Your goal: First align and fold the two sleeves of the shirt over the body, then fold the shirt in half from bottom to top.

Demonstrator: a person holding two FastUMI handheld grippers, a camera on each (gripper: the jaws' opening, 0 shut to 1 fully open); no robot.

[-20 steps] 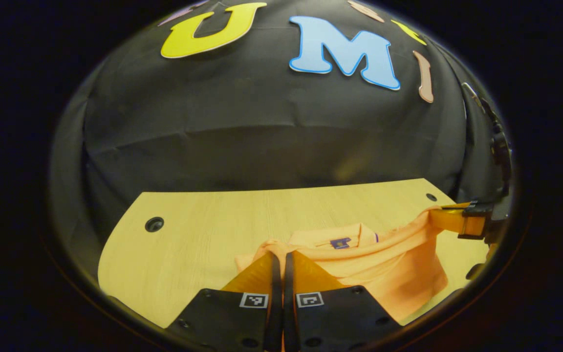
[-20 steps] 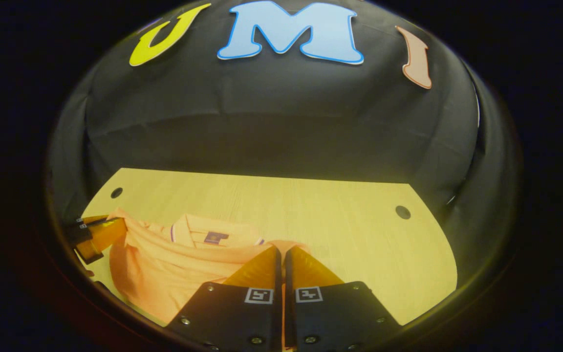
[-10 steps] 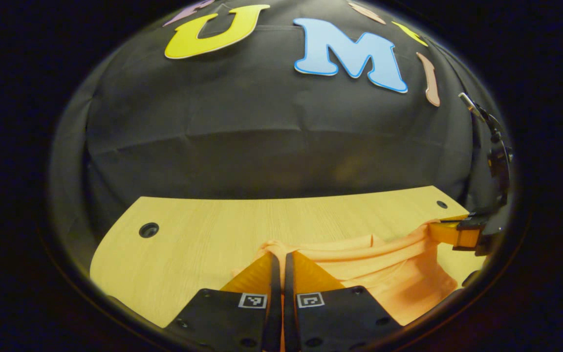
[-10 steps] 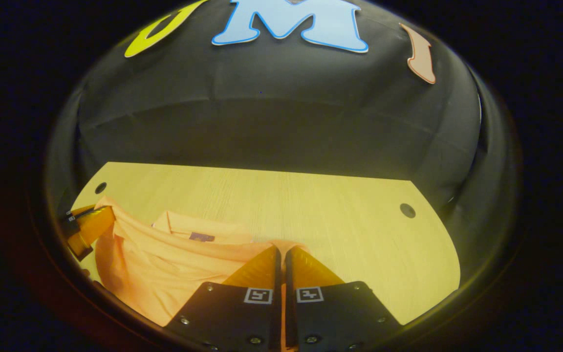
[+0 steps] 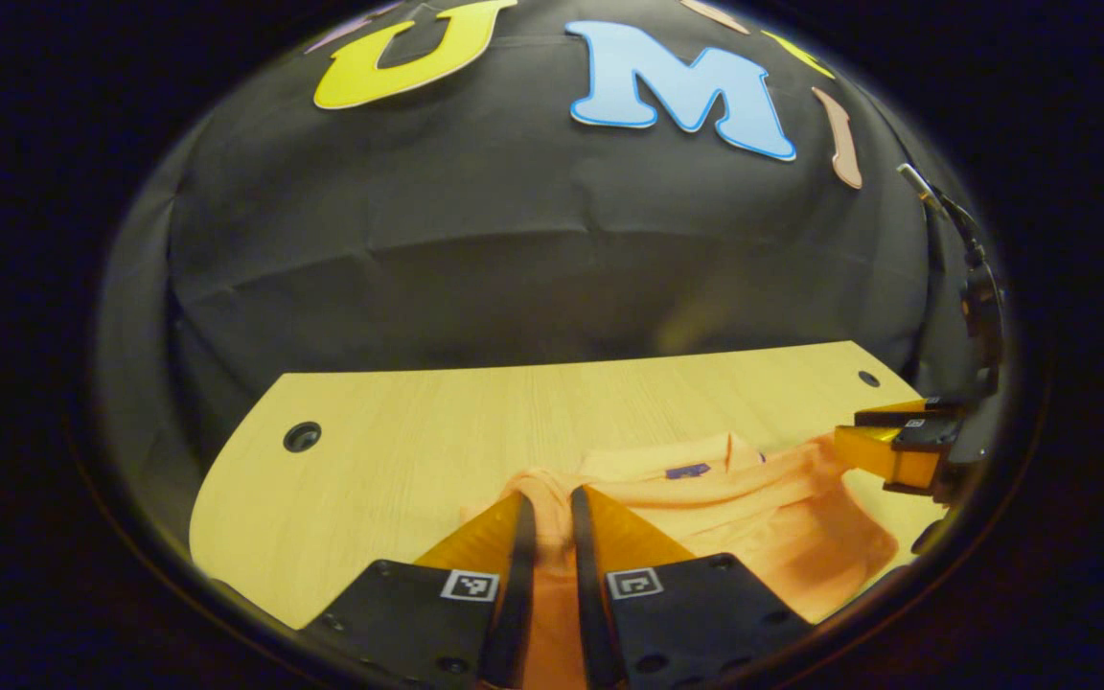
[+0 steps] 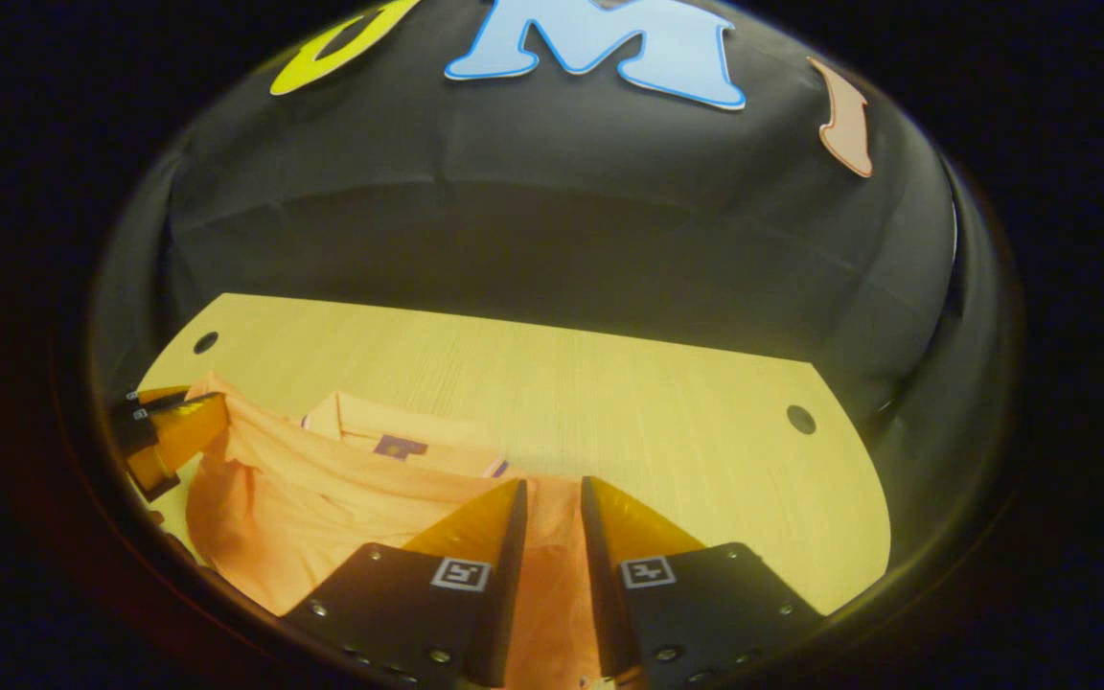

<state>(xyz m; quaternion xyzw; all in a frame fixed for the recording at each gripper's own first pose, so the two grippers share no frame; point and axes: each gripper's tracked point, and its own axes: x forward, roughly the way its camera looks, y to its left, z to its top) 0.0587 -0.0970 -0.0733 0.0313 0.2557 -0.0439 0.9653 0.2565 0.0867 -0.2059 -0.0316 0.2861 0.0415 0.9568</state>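
An orange polo shirt [image 5: 753, 517] lies folded on the wooden table [image 5: 399, 441], its collar with a purple label [image 5: 686, 471] toward the booth wall. My left gripper [image 5: 552, 503] stands open, its fingers parted over the folded edge, with fabric lying loose in the gap. In the right gripper view the shirt [image 6: 322, 489] spreads to the left and its label [image 6: 400, 446] shows. My right gripper [image 6: 552, 489] is open too, with orange cloth between its spread fingers. Each gripper appears at the other's far shirt corner: the right gripper [image 5: 887, 450] and the left gripper [image 6: 169, 431].
The table [image 6: 657, 402] has a round cable hole near each back corner, one hole [image 5: 302, 437] on the left and one hole [image 6: 800, 419] on the right. Black cloth hangs behind the table's far edge. Bare wood lies beyond the collar.
Both grippers were shut on the shirt's edge; their fingers have now parted and the fabric has dropped onto the shirt. The collar label shows again.
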